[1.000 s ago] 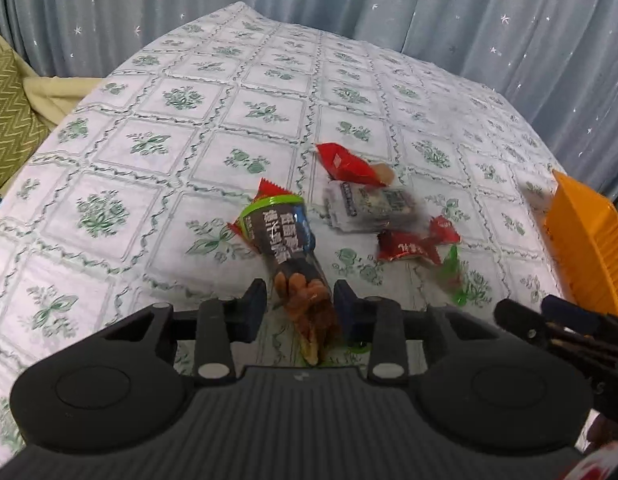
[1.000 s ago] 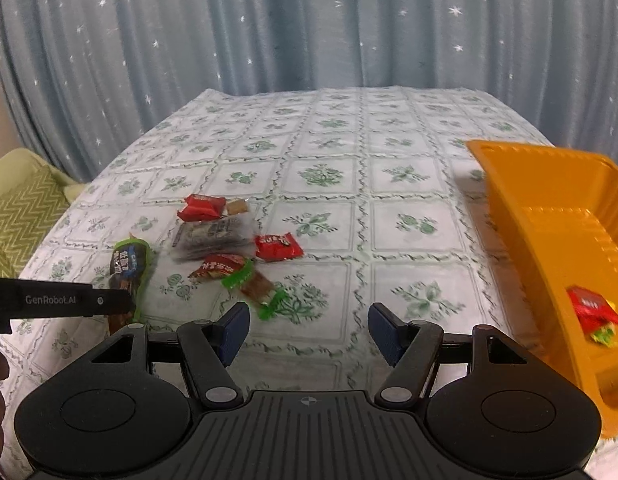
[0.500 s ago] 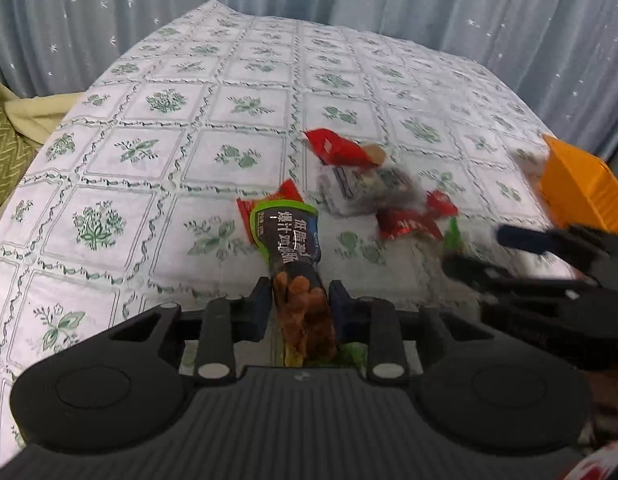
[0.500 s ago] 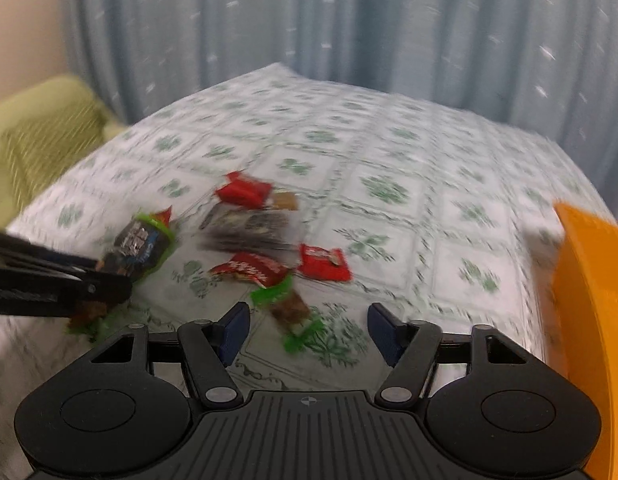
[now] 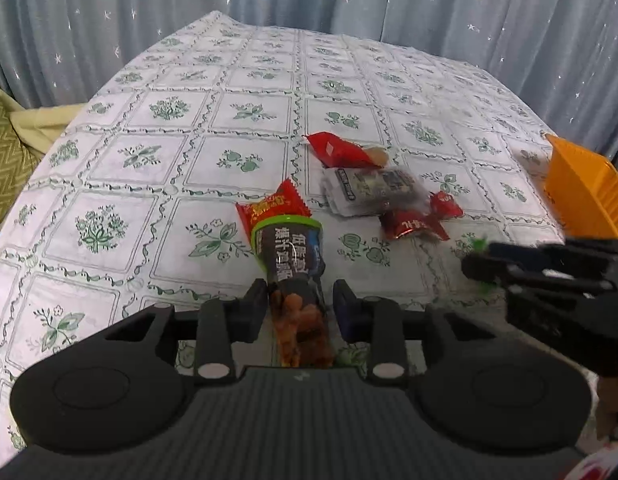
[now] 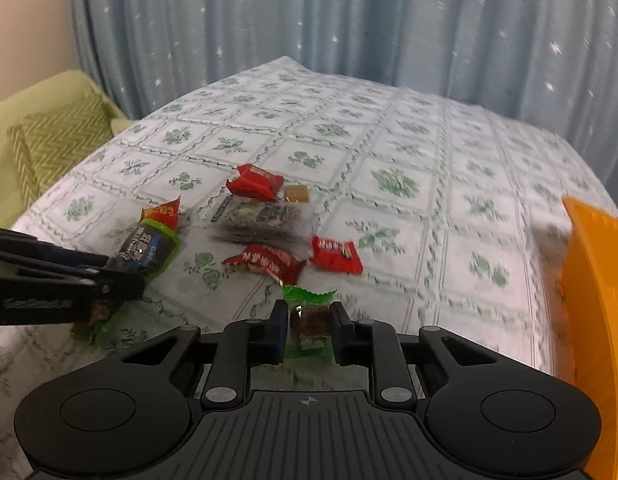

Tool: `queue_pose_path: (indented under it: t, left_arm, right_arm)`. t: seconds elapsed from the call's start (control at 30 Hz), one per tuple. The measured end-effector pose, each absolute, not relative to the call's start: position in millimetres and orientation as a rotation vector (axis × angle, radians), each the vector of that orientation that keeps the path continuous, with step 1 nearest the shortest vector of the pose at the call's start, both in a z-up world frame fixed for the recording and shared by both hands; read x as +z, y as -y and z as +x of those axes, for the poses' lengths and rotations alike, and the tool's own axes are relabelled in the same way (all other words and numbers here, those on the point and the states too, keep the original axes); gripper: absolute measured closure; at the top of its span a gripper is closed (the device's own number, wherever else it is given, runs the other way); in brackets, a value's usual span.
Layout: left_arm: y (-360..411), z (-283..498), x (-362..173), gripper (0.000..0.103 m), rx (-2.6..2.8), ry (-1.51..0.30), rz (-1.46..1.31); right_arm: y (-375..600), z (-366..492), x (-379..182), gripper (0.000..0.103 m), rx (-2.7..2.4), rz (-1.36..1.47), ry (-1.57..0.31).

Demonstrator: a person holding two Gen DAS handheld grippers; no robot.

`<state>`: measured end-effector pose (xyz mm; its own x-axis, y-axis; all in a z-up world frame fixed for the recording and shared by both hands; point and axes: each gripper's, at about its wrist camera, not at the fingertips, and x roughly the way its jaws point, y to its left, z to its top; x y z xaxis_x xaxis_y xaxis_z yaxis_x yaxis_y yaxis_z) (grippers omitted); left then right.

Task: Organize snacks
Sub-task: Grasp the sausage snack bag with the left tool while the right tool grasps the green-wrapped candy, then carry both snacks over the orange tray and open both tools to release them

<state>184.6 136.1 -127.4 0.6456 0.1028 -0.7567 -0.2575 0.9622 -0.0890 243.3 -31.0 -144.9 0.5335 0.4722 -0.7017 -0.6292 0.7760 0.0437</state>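
My left gripper (image 5: 299,300) has a dark snack packet with a green rim (image 5: 289,252) between its pads, low over the table; its jaws are opening slightly, pads still against the packet. That packet's far end overlaps a red packet (image 5: 275,206). My right gripper (image 6: 309,312) is closing, pads pressed on a small green-wrapped brown snack (image 6: 309,320) on the cloth. Ahead lie two red packets (image 6: 335,256) (image 6: 265,260), a clear dark-printed packet (image 6: 261,216) and another red one (image 6: 253,186). The left gripper (image 6: 121,284) shows at the left of the right wrist view.
An orange basket (image 6: 589,280) stands at the table's right edge, also seen as the basket (image 5: 585,188) in the left wrist view. The table (image 6: 429,184) wears a green-patterned white cloth. A green sofa cushion (image 6: 49,144) lies beyond the left edge; blue curtains (image 6: 349,20) hang behind.
My right gripper swung left and down to the green-wrapped snack and its jaws closed onto it. The left gripper stayed put with the dark packet.
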Motion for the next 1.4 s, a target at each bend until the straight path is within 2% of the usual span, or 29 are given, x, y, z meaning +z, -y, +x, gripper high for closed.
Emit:
queue_pose_path:
  t: [0.1, 0.13, 0.5, 1.03, 1.4]
  left_arm:
    - [-136.2, 187.6, -130.4, 0.071, 0.215, -0.845, -0.194]
    - [-136.4, 188.1, -131.3, 0.075, 0.216, -0.848, -0.192]
    - [-119.3, 160.9, -117.1, 0.076, 0.199, -0.835, -0.213]
    - [-45.1, 116.9, -67.7, 0.076, 0.054, -0.784, -0.191]
    - [3.6, 115.1, -36.4, 0.076, -0.041, -0.748, -0.153]
  right_arm:
    - [35.2, 236.9, -145.5, 0.081, 0.641, -0.204, -0.772]
    - [35.5, 235.3, -145.0, 0.081, 0.634, -0.2, -0.773]
    - [65.9, 207.3, -128.4, 0.081, 0.56, -0.086, -0.8]
    - [134.3, 141.1, -80.2, 0.081, 0.425, 0.015, -0.737]
    - [177.3, 125.4, -45.6, 0.081, 0.329, 0.055, -0.694]
